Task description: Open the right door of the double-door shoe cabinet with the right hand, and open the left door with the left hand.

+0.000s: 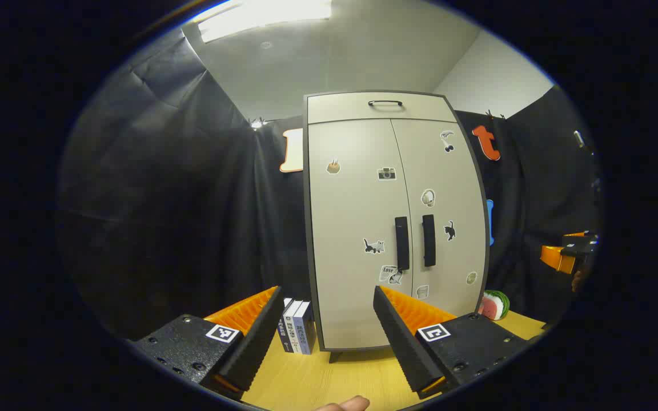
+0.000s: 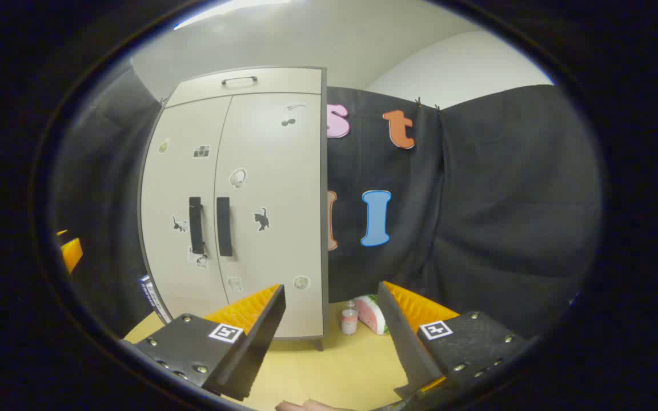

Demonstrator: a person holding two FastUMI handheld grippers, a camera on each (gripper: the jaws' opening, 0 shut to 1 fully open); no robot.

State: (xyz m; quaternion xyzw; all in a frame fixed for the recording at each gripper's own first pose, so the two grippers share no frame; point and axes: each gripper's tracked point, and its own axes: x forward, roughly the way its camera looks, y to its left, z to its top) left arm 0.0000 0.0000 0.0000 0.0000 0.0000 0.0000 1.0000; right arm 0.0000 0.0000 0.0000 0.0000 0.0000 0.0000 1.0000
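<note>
Both doors of the cream, sticker-dotted double-door shoe cabinet point(image 1: 389, 220) stand closed at the far side of the pale wooden counter point(image 1: 329, 377). Your left tool point(image 1: 322, 328) and right tool point(image 2: 332, 331) hang released, well short of it. Take each rigid panel by its black vertical bar handle: the right door handle point(image 2: 224, 226) first, then the left door handle point(image 1: 401, 243). The doors look light and stiff and should swing on hinges; the smooth bars could slip, so clamp mid-bar.

Each gripper point(image 1: 326, 337) point(image 2: 332, 342) carries two wedge-shaped, ribbed fingers point(image 1: 257, 337) on screwed black mounts, each mount bearing a square black-and-white marker point(image 1: 221, 333) behind its finger.
</note>
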